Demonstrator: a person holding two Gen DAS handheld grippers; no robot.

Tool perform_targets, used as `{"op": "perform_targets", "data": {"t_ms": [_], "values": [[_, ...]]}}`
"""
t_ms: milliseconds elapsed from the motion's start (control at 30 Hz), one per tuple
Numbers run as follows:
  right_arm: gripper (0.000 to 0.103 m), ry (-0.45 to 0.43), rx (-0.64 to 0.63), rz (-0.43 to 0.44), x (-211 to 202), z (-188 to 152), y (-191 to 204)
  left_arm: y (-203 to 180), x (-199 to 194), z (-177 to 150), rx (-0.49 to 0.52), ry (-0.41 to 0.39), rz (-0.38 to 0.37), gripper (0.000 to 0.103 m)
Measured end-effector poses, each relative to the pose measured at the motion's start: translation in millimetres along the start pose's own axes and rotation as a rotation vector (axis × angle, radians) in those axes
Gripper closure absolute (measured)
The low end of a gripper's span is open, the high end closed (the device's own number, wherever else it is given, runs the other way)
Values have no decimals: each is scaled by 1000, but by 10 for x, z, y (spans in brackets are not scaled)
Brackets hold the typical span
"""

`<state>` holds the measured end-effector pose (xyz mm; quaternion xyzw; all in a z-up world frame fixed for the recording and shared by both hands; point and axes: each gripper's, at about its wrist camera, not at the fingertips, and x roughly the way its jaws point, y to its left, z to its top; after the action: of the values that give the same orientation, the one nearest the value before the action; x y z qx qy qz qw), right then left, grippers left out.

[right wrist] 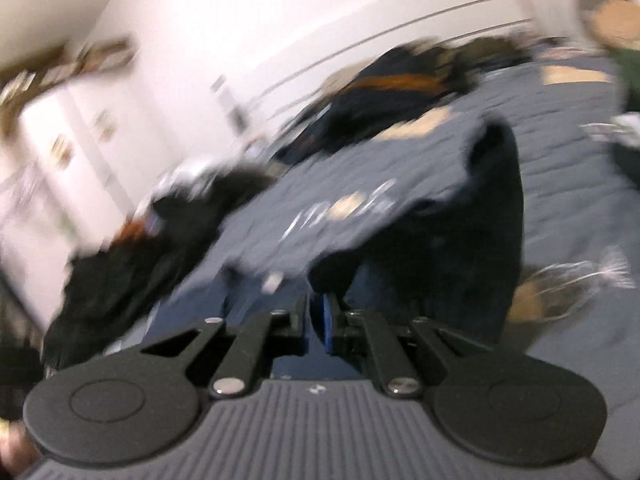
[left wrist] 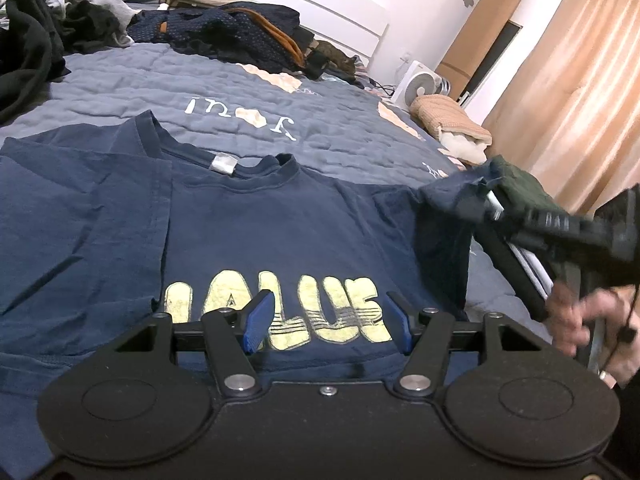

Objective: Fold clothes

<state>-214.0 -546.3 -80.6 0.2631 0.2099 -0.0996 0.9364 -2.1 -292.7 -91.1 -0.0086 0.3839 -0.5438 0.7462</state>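
Note:
A navy T-shirt with yellow lettering lies face up on the bed, its collar pointing away and its left sleeve folded in over the body. My left gripper hovers open just above the lettering, with nothing between its blue pads. At the right, my right gripper is shut on the shirt's right sleeve and holds it lifted off the bed. The right wrist view is badly blurred. There the right gripper has its pads together on dark navy cloth that hangs in front.
The blue quilt covers the bed. Piled clothes lie at the far end and a black garment at the far left. A beige folded bundle sits near the right edge, with a white fan and curtain beyond. A hand holds the right gripper.

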Motion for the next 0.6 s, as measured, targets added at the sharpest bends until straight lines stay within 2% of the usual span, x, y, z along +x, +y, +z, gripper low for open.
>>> {"op": "perform_targets", "data": {"t_ms": [167, 267, 367, 500, 600], "values": [[91, 289, -153, 82, 361, -281, 267, 37, -10, 13, -13, -3, 7, 44], [89, 401, -186, 88, 458, -400, 353, 62, -32, 30, -27, -11, 11, 44], [86, 398, -153, 137, 400, -312, 371, 85, -51, 46, -39, -19, 14, 44], [79, 286, -48, 202, 203, -141, 259, 105, -48, 57, -49, -24, 17, 44], [71, 228, 6, 163, 94, -123, 73, 142, -18, 67, -78, -16, 10, 44]]}}
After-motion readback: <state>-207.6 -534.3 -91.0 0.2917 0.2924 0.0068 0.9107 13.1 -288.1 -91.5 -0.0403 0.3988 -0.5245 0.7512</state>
